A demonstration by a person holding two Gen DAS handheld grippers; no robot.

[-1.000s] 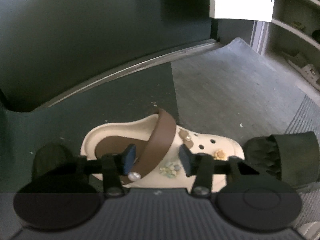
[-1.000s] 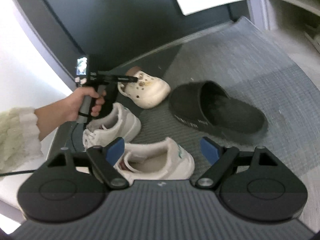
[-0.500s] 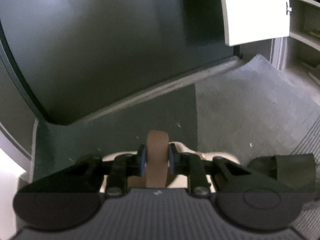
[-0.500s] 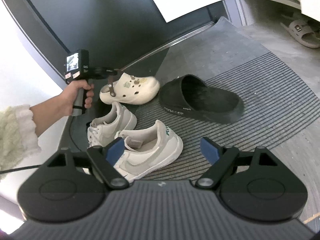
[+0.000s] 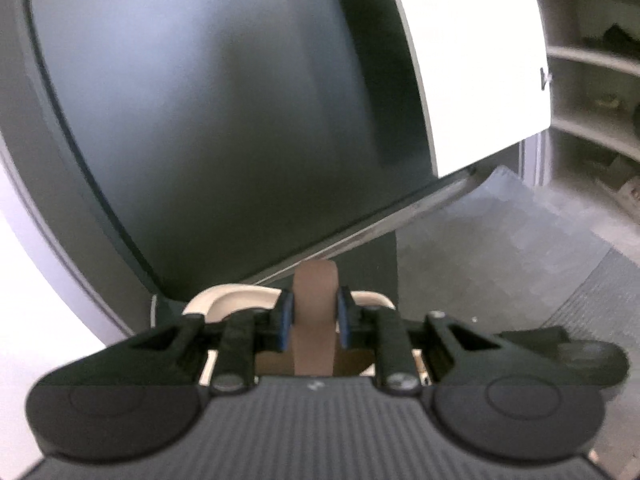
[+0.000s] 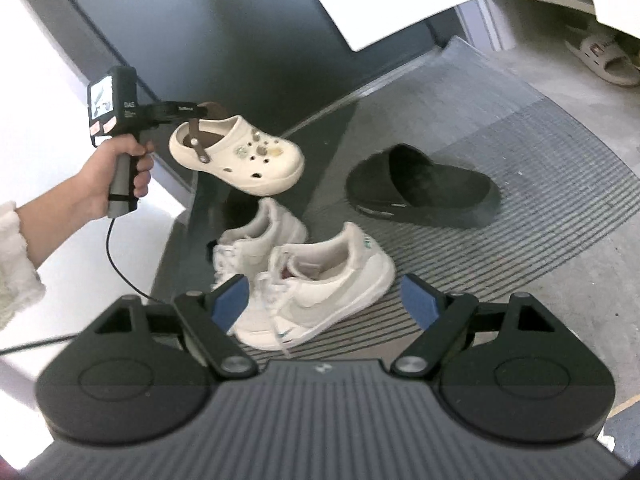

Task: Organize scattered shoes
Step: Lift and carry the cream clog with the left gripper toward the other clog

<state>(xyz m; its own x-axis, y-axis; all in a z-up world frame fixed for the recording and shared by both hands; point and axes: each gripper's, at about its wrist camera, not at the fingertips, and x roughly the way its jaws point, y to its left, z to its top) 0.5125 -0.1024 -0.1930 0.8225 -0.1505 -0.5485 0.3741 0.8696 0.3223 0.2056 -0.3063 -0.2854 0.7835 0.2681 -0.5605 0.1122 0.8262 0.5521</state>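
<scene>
My left gripper [image 5: 315, 322] is shut on the brown heel strap [image 5: 314, 312] of a cream clog [image 6: 240, 154], which hangs in the air above the doormat, toe to the right and tilted down. In the right wrist view the left gripper [image 6: 200, 109] is held by a hand [image 6: 120, 176] at the left. My right gripper [image 6: 326, 302] stands open with nothing between its blue pads, hovering over two white sneakers [image 6: 316, 288] that lie side by side. A black furry slipper [image 6: 424, 188] rests on the striped mat [image 6: 540, 208] to the right.
A dark door [image 5: 220, 120] with a metal threshold [image 5: 360, 240] fills the back. An open shoe cabinet with shelves [image 5: 592, 80] and a white door [image 5: 472, 60] stands at the right. A beige slide sandal [image 6: 604, 58] lies on the floor near the cabinet.
The left gripper closed on the clog's brown strap and lifted the clog off the mat. The right gripper drew back and up, with the sneakers now lower between its fingers.
</scene>
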